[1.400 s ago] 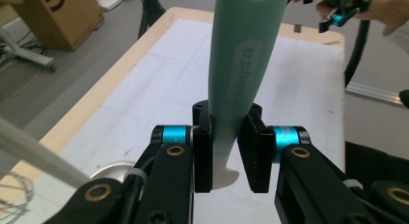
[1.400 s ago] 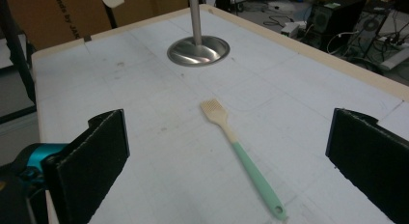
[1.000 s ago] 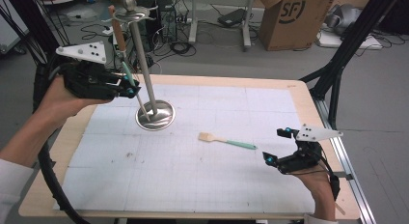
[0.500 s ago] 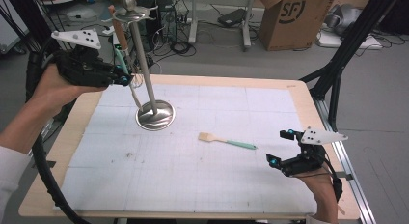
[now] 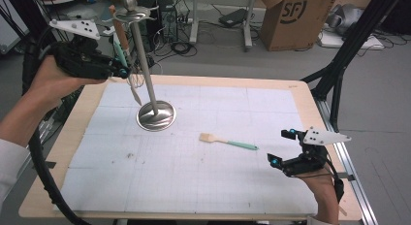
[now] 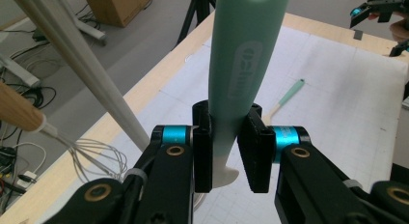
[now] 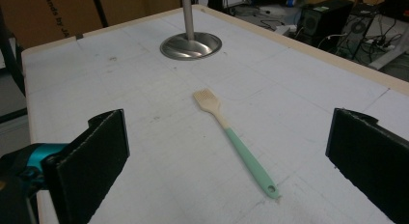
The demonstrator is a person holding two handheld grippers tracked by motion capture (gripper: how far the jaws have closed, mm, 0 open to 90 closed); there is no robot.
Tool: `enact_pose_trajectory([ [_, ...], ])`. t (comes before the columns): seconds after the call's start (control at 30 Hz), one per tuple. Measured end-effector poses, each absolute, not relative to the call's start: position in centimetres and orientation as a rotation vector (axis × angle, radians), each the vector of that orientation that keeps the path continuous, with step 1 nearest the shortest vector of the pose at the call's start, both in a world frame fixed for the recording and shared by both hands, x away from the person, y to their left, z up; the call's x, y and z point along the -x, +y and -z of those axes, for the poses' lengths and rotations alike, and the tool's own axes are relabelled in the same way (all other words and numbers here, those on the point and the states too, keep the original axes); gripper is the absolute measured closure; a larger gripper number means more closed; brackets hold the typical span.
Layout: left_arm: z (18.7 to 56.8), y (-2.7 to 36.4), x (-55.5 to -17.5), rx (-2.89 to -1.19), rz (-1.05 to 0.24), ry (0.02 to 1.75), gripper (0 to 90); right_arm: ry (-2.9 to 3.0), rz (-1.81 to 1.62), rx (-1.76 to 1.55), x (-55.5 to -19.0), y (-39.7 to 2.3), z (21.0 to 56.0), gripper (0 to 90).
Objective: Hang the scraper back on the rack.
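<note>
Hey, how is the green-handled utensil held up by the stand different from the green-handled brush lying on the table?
The held utensil is clamped between the jaws of the left hand-held gripper, up beside the metal stand; the brush lies flat on the table, gripped by nothing. The utensil stands steeply on end, while the brush rests level. The utensil's handle looks thicker than the brush's slim one. Both have mint-green handles.

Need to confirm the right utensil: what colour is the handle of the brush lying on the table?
Mint green handle on the brush, pale cream head; clearest in the right gripper view.

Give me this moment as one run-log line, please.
left tool: shut on mint utensil | right tool: open | brush: on table
</note>
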State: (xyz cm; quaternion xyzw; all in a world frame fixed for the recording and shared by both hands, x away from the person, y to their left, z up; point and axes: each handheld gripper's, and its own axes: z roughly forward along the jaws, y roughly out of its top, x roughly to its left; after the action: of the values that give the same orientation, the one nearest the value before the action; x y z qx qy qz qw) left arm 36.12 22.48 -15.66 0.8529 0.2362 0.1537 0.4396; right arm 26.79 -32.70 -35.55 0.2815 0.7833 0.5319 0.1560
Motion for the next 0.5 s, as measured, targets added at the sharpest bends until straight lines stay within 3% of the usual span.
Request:
enact_pose_trajectory([
  [0.5,15.2,22.8,-38.1,-2.128,-0.384,0.628,76.8,2.241,-1.519,-0.815,-27.0,-32.8,35.7,0.3],
])
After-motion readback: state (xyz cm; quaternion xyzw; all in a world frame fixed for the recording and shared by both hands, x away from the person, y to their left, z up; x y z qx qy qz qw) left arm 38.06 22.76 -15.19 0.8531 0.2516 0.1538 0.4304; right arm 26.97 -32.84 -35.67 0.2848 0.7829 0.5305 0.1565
